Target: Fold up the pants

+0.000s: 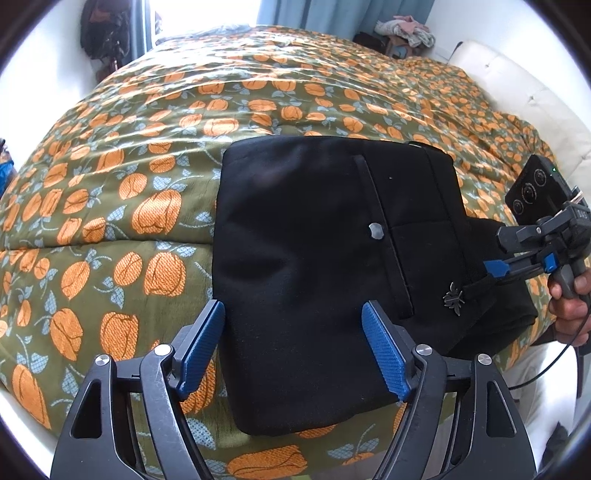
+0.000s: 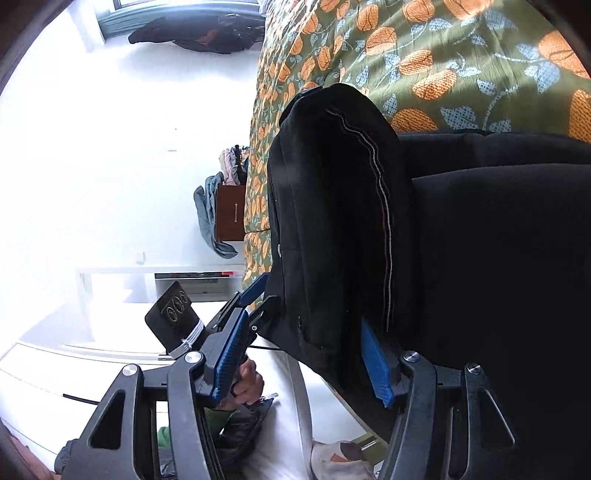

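Note:
Black pants [image 1: 303, 229] lie folded into a compact rectangle on a green bedspread with orange flowers [image 1: 129, 166]. My left gripper [image 1: 295, 350] hovers open over their near end, one finger at the left edge and the other above the cloth, neither pad pressing. At the pants' right side a hand holds my right gripper [image 1: 517, 264]. In the right wrist view, which is rolled sideways, a thick folded edge of the pants [image 2: 332, 221] hangs between the fingers of the right gripper [image 2: 301, 363]. One pad lies against the cloth and the other stands clear. The left gripper [image 2: 255, 299] shows beyond.
The bedspread [image 2: 443, 55] fills most of both views. A white padded headboard [image 1: 517, 92] runs along the right, with a heap of clothes [image 1: 406, 29] and a brown nightstand [image 2: 231, 214] behind it. Dark bags [image 1: 107, 33] hang on the far wall. The bed's edge is close below the pants.

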`<state>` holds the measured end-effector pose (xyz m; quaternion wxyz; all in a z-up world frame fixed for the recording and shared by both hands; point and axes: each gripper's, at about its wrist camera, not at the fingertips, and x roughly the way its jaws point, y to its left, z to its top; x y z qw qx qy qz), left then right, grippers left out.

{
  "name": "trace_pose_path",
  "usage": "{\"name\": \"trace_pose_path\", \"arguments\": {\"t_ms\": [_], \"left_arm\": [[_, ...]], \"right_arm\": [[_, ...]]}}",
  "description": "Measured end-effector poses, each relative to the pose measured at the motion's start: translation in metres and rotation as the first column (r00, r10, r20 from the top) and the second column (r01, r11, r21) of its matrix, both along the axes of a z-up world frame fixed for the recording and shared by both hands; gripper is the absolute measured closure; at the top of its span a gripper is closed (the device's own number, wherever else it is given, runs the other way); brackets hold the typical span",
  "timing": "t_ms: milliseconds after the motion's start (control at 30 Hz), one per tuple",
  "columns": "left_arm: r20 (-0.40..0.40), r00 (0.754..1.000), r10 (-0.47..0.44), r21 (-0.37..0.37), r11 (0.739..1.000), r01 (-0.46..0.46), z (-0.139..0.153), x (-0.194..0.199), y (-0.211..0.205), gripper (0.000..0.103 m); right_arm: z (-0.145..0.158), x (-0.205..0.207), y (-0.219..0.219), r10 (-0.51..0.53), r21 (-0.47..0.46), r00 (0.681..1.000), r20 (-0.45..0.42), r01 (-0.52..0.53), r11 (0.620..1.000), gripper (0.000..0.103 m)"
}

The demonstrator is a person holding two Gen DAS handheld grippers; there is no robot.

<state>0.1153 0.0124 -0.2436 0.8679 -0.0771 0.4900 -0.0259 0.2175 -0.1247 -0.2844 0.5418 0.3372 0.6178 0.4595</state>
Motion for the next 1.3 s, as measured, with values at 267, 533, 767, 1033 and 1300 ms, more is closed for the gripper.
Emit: {"name": "trace_pose_path", "arguments": {"t_ms": [267, 533, 767, 1033, 1300], "left_arm": [[0.002, 1.000, 0.000, 0.012, 1.000, 0.000, -0.002, 0.001, -0.002, 0.024], [0.036, 0.999, 0.017, -0.027, 1.000, -0.016, 0.026, -0.002, 0.009, 0.027], [0.155, 0.988, -0.004, -0.023, 1.000, 0.007, 0.075, -0.007, 0.010, 0.026], [0.123, 0.992, -0.041, -0.047, 0.998, 0.047, 0.064, -0.003, -0.009, 0.026], [0.117, 0.986, -0.121, -0.015, 0.992, 0.123, 0.062, -0.006, -0.041, 0.026]], "right_arm": [[0.000, 0.001, 0.015, 0.096, -0.152, 0.994, 0.043, -0.089, 0.984, 0.051], [0.036, -0.007, 0.019, 0.072, -0.148, 0.981, 0.181, -0.045, 0.988, 0.084], [0.124, -0.021, -0.024, 0.027, -0.110, 0.928, 0.372, 0.015, 0.994, 0.085], [0.146, -0.036, -0.079, -0.026, -0.159, 0.906, 0.423, 0.102, 0.982, 0.085], [0.115, -0.049, -0.151, -0.143, -0.160, 0.925, 0.352, 0.209, 0.965, 0.085]]}}
